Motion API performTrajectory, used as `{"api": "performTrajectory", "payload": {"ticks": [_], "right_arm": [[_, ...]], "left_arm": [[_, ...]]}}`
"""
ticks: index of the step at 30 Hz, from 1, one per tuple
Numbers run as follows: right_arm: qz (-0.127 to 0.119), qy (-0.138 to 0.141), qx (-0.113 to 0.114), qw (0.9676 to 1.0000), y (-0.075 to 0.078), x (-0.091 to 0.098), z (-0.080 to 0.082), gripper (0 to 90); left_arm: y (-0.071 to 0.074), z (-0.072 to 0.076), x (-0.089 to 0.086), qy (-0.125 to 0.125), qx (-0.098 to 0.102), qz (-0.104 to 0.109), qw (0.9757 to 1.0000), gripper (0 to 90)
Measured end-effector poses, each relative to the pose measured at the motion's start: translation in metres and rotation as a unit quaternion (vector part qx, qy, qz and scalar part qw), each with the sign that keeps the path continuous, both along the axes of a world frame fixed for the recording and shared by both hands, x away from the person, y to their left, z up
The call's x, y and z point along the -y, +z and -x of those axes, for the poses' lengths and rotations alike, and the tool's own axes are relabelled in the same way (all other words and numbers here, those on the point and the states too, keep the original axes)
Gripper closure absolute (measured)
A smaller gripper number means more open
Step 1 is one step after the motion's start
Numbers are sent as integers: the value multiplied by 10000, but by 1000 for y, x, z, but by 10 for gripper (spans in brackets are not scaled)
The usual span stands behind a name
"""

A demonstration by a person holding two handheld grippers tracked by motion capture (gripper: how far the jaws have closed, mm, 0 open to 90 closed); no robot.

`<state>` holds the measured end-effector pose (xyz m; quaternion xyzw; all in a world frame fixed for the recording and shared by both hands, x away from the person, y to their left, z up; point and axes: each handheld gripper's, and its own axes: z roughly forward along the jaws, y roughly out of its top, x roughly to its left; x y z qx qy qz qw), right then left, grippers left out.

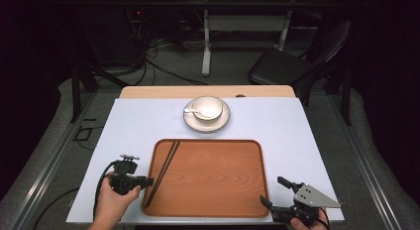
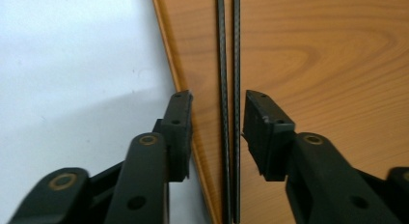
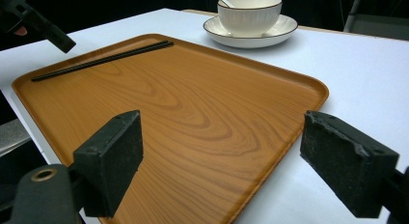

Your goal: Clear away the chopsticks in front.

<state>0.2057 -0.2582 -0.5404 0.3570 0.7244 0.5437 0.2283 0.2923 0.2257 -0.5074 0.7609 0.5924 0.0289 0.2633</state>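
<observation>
Left gripper view: jaws clear of chopsticks point(image 2: 229, 89)

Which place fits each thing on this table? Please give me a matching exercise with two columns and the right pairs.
Things:
1. pair of thin black chopsticks
2. white ceramic bowl with a dark rim
3. small white spoon
4. rectangular brown wooden tray

Places:
A. on the white round saucer
B. inside the bowl
C. along the tray's left side, between the open jaws of the left hand-held gripper
D. on the white table cover, in front of the saucer

Pairs: 1-C, 2-A, 3-B, 4-D
</observation>
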Motion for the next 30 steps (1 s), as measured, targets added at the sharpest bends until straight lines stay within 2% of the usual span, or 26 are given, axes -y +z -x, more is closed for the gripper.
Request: {"api": "performTrajectory", "payload": {"ticks": [6, 8, 14, 15, 17, 19, 20, 21, 22, 25, 26, 28, 30], "right_arm": [[6, -4, 1, 10000, 0, 0, 0, 146], [6, -6, -4, 10000, 0, 0, 0, 146], [5, -1, -10, 10000, 0, 0, -1, 146], [6, 0, -9, 10000, 0, 0, -1, 146], [5, -1, -8, 10000, -1, -1, -1, 146], [-8, -10, -19, 10000, -1, 0, -1, 146], [-5, -7, -21, 10000, -1, 0, -1, 146], [3, -8, -26, 10000, -1, 0, -1, 146], [3, -8, -26, 10000, -1, 0, -1, 146], [-8, -19, -38, 10000, -1, 0, -1, 146], [-11, -18, -38, 10000, -1, 0, -2, 146], [4, -33, -55, 10000, -1, -1, -1, 146], [1, -30, -54, 10000, -1, -1, -2, 146]], "left_arm": [[4, -5, -9, 149, 209, 65, 9996, 565], [3, -7, -16, 304, 301, 143, 9990, 557], [2, -7, -25, 448, 491, 39, 9978, 533], [2, -5, -29, 484, 607, 100, 9969, 527], [1, -4, -31, 506, 655, 161, 9964, 521], [-2, 0, -37, 538, 817, 340, 9946, 516], [-2, 0, -37, 538, 817, 340, 9946, 516], [-5, 2, -41, 498, 930, 480, 9933, 514], [-5, 2, -41, 498, 930, 480, 9933, 510], [-11, 9, -46, 430, 1250, 376, 9905, 503], [-11, 9, -46, 430, 1250, 376, 9905, 503], [-15, 11, -49, 411, 1391, 443, 9884, 502], [-16, 12, -49, 418, 1419, 437, 9880, 497]]}}
